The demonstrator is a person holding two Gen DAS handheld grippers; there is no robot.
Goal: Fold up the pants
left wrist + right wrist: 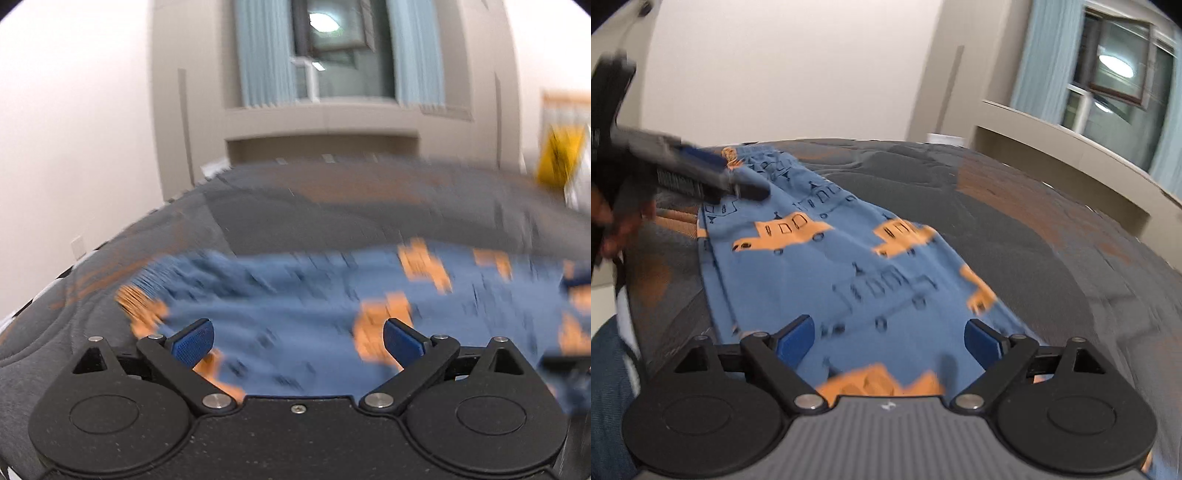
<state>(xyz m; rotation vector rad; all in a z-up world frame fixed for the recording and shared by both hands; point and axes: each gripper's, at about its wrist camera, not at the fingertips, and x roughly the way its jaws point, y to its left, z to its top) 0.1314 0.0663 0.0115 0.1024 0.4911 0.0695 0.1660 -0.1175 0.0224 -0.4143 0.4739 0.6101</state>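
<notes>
Blue pants (857,266) printed with orange trucks lie flat on a dark grey quilted mattress (1015,221). In the left wrist view the pants (295,295) are blurred and stretch across to the right. My left gripper (298,338) is open over the cloth with nothing between its blue pads. My right gripper (889,338) is open too, above the near end of the pants, its pads apart from the cloth. In the right wrist view the left gripper (738,181) shows at the far left end of the pants, held by a hand.
The mattress (332,206) reaches back to a beige window ledge (321,122) with pale blue curtains. A yellow object (559,155) stands at the far right. A white wall is on the left. A denim-clad leg (609,387) shows at the lower left of the right wrist view.
</notes>
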